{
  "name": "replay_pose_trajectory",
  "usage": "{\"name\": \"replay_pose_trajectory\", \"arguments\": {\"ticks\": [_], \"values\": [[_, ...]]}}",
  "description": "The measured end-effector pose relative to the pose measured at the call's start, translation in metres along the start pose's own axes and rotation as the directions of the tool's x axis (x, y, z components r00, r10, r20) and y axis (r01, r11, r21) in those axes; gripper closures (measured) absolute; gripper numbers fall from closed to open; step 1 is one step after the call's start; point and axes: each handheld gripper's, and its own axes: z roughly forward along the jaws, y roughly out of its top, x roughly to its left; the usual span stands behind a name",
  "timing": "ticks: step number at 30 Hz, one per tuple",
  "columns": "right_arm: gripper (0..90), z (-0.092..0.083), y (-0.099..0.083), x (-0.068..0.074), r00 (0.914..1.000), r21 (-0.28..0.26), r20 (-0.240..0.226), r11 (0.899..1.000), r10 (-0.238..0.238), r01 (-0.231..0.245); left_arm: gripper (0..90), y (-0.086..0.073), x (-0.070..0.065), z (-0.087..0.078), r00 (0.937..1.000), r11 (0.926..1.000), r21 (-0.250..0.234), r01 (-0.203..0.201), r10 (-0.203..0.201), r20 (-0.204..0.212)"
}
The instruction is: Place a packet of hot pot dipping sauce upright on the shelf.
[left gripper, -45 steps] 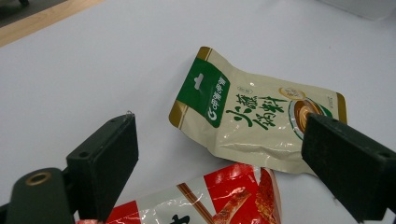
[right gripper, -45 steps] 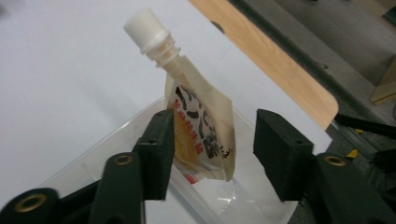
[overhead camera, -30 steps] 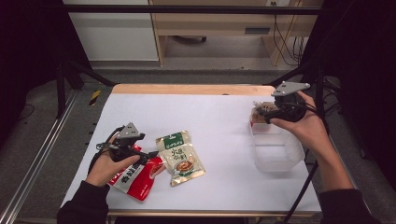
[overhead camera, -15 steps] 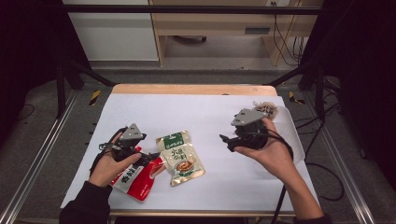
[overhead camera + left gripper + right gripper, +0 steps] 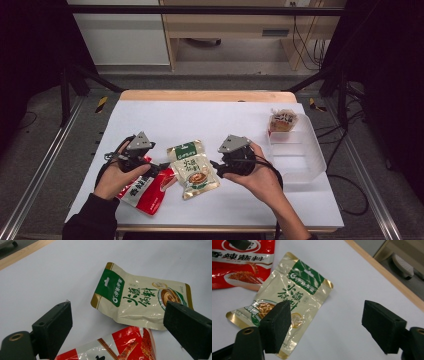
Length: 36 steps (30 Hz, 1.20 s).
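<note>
Beside the green sauce pouch: right tongs wide, empty, just narrowing; left tongs wide, over red pouch.

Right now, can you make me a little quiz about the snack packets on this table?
1. True or false: the clear bin already has a packet in it.
2. Which packet lies between the two hands: A the red packet, B the green and cream packet, C the orange packet?
3. Is the right hand-held gripper holding anything?

Key
1. True: the orange packet sits at its far end.
2. B.
3. No. Its jaws stand open beside the green and cream packet, with nothing between them.
</note>
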Motion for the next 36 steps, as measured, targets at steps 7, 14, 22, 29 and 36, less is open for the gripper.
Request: {"name": "replay_pose_trajectory", "arguments": {"ticks": [7,14,22,29,36], "values": [[19.6,0.013,-0.006,0.016,0.9984,-0.041,-0.039,0.998,0.041,-0.042,10.9,-0.004,0.002,0.007,1.0000,0.9997,0.026,-0.002,0.002,-0.009],[23.5,0.021,-0.025,0.027,0.9975,-0.006,-0.061,0.999,0.036,-0.036,14.7,-0.008,0.012,0.030,0.9997,0.9966,0.079,-0.022,0.023,-0.012],[25.5,0.026,-0.037,0.025,0.9971,0.023,-0.061,0.999,0.045,-0.044,22.2,-0.010,0.021,0.053,0.9996,0.9948,0.102,0.007,-0.004,-0.029],[27.4,0.029,-0.041,0.024,0.9968,0.046,-0.068,0.998,0.041,-0.038,36.3,-0.014,0.024,0.054,0.9992,0.9903,0.138,0.012,-0.007,-0.038],[27.3,0.029,-0.040,0.024,0.9967,0.044,-0.066,0.998,0.048,-0.045,49.1,-0.019,0.024,0.054,0.9999,0.9793,0.202,0.010,-0.009,-0.006]]}}
